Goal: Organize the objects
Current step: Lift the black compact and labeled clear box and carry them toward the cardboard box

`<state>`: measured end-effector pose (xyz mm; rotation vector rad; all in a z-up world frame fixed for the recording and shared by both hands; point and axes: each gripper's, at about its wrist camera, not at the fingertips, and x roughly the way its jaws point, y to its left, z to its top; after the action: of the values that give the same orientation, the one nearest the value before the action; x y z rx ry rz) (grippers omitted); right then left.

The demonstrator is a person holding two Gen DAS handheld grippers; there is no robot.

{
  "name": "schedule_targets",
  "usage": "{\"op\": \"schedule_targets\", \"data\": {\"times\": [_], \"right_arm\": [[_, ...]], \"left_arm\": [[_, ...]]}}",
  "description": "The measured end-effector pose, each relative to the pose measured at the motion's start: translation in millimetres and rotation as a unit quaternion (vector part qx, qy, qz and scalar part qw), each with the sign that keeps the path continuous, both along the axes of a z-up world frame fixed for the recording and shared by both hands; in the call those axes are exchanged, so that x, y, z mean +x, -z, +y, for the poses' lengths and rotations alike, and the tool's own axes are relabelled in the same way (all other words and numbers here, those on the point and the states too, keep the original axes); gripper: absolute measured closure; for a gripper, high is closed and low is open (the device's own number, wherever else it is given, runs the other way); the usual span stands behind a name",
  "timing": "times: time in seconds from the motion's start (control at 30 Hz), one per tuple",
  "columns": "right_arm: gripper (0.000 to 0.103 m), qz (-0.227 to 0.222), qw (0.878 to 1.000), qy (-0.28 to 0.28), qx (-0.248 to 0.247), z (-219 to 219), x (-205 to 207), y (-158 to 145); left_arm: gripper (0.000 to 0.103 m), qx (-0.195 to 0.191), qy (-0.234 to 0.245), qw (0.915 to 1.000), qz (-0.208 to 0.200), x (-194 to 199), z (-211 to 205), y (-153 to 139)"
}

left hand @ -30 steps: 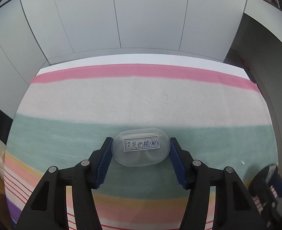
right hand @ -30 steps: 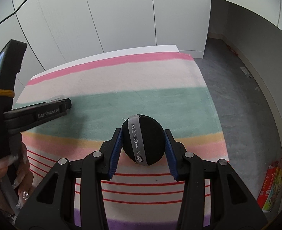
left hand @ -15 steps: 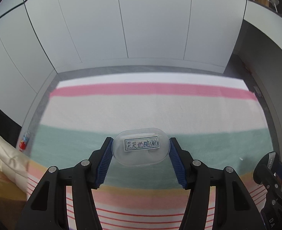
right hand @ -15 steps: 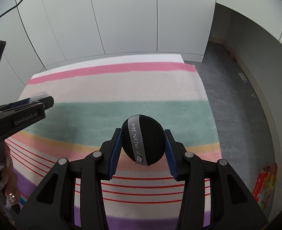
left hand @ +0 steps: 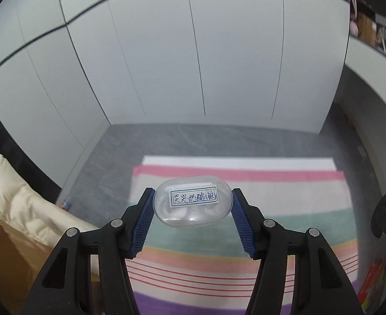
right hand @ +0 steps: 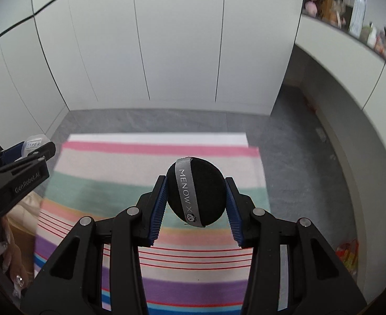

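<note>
Striped cloth, cream bedding, grey floor

Readable writing on three things

A handwritten label "哭哭奶酪(凉)" sits on the clear plastic case. The grey ribbon across the black powder puff reads "MENOW X". The left gripper, seen side-on, bears "GenRobot.AI".

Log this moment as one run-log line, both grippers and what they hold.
left gripper: shut on clear labelled case | right gripper: shut on black puff | both above striped cloth
</note>
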<state>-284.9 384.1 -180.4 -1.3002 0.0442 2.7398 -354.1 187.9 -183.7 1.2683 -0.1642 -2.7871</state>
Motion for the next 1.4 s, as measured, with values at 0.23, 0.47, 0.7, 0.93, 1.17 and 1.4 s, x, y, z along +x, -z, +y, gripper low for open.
{"op": "schedule_targets", "data": {"times": [0.23, 0.47, 0.7, 0.93, 1.17, 1.4], "right_arm": [[0.059, 0.034, 0.999, -0.021, 0.026, -21, 19, -90], [0.059, 0.056, 0.998, -0.013, 0.016, -34, 46, -152], [0.059, 0.073, 0.997, -0.016, 0.024, -45, 69, -179], [0.059, 0.074, 0.997, -0.018, 0.016, -46, 81, -183], [0.059, 0.079, 0.996, -0.029, 0.011, -44, 111, -183], [0.059, 0.08, 0.996, -0.03, 0.014, -42, 154, -184]], "left_arm": [[0.044, 0.021, 0.0, 0.9994, 0.028, 32, -18, -81], [0.044, 0.02, -0.01, 0.9984, 0.053, 58, -30, -138], [0.044, 0.024, 0.006, 0.9981, 0.056, 86, -38, -163], [0.044, 0.004, 0.014, 0.9981, 0.06, 109, -39, -164], [0.044, -0.021, 0.012, 0.9971, 0.072, 145, -41, -175], [0.044, -0.016, 0.032, 0.9972, 0.066, 194, -34, -171]]}}
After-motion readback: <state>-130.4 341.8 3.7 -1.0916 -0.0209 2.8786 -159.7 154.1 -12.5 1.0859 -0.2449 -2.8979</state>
